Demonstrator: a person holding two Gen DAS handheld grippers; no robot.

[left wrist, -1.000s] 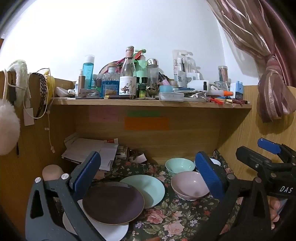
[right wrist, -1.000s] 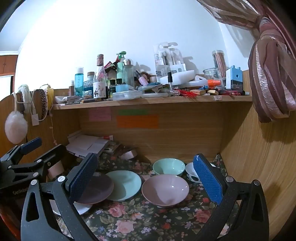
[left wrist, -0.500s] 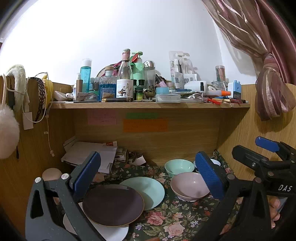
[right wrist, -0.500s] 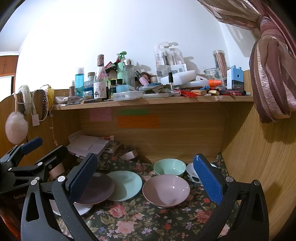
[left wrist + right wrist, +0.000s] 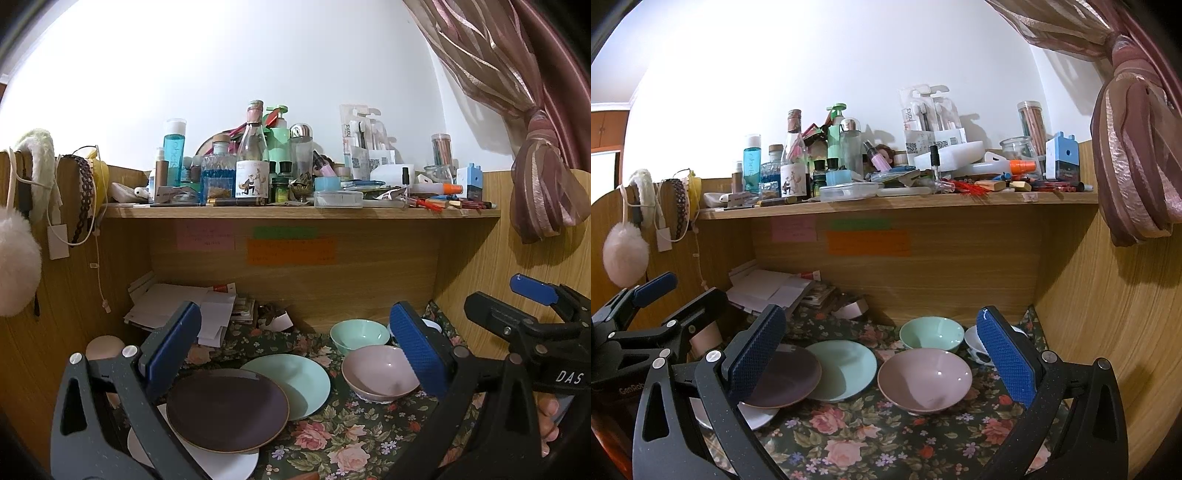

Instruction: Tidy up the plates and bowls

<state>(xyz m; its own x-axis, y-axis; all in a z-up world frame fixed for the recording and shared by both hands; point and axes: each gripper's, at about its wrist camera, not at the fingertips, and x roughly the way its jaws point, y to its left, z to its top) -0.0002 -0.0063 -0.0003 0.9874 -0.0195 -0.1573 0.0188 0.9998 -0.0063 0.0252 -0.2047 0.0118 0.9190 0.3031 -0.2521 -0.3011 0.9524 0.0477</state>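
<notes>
Barely anything is being altered across the last second: only a slight backing-off and lift of both cameras is being registered, with no dish displaced, so the sorting is being judged as not yet begun. Both claws are being held wide open and empty, the left gripper (image 5: 295, 345) above the plates and the right gripper (image 5: 881, 349) above the pink bowl (image 5: 924, 378). Plates are being counted as three: a dark plate (image 5: 227, 409) lying on a white plate (image 5: 221, 461) and overlapping the rim of a green plate (image 5: 295, 380). Bowls are being counted as three: the pink one at the front, a green bowl (image 5: 931, 333) behind it, and a white bowl (image 5: 973, 341) half hidden behind the right finger. All six are being kept on the floral cloth (image 5: 864, 439) under the cluttered shelf (image 5: 897, 201).
</notes>
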